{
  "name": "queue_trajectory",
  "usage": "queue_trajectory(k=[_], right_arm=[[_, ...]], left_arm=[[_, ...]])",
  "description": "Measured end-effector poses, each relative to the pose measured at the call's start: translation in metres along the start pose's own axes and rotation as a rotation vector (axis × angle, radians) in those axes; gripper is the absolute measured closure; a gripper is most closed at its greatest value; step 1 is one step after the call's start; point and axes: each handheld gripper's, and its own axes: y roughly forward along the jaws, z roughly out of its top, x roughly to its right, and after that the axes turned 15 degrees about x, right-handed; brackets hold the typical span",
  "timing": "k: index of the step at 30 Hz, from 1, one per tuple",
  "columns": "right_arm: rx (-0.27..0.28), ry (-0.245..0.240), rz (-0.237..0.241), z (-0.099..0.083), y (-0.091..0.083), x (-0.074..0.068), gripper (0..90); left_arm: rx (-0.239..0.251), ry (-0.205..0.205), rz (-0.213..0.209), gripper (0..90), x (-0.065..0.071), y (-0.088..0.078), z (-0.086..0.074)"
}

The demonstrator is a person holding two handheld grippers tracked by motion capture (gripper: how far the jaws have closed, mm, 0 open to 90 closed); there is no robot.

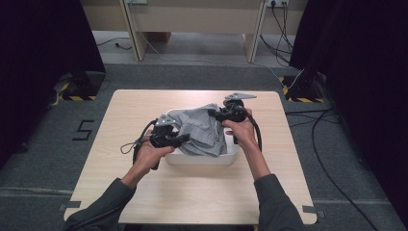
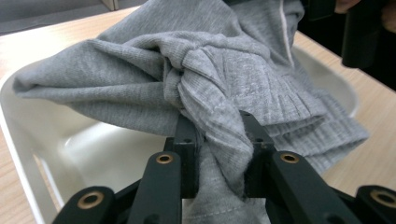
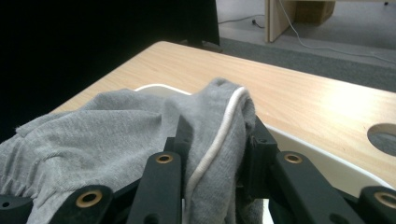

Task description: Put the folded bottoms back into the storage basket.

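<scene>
Nearest to you, your forearms in dark sleeves came in over the front edge of the wooden bench (image 1: 144, 202), one hand on each tool. Your left gripper (image 1: 180, 139) had its jaws pinching a bunched fold of the grey garment (image 1: 202, 130), and your right gripper (image 1: 214, 113) had its jaws clamped on another part of the same cloth. The garment hung between the two, draped over and partly inside the white tub (image 1: 202, 159), which stood near the middle of the bench. From the high view the cloth covered most of the tub's inside, so you could not tell what lay under it. The left gripper view showed what that view did not: the grey garment (image 2: 210, 93) twisted into a knot-like gather just beyond the jaws, a ribbed hem spilling over the tub's far rim onto the wood, and the bare white floor of the tub (image 2: 84, 149) below the cloth. The right gripper view showed a white cord or piping running along the pinched edge of the garment (image 3: 116, 126), with the tub's rim (image 3: 317, 154) just behind and a round hole in the bench top (image 3: 385, 137) at the right. Farther off, beyond the bench, lay grey carpet, loose cables (image 1: 317, 139), a floor mark shaped like a five (image 1: 84, 129), black curtains at both sides and pale wooden furniture (image 1: 192, 19) at the back.
</scene>
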Motion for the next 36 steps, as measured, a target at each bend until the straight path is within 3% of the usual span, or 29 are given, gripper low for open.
queue_trajectory(k=[4, 7, 26, 32, 36], right_arm=[[-0.019, 0.003, -0.02, -0.004, 0.003, 0.006, 72.5], [-0.038, 0.028, -0.037, -0.008, 0.006, 0.01, 72.4], [-0.115, 0.029, -0.076, -0.017, 0.011, 0.012, 71.7], [-0.133, 0.044, -0.098, -0.019, 0.012, 0.01, 69.2], [-0.145, 0.014, -0.12, -0.02, 0.012, 0.006, 63.9]], left_arm=[[-0.024, 0.001, 0.014, 72.0, -0.002, 0.006, -0.004], [-0.059, 0.038, 0.028, 71.9, -0.001, 0.011, -0.008], [-0.121, 0.031, 0.035, 70.0, -0.003, 0.019, -0.017], [-0.139, 0.031, 0.044, 66.6, -0.006, 0.02, -0.021], [-0.142, 0.062, 0.065, 60.0, -0.006, 0.021, -0.021]])
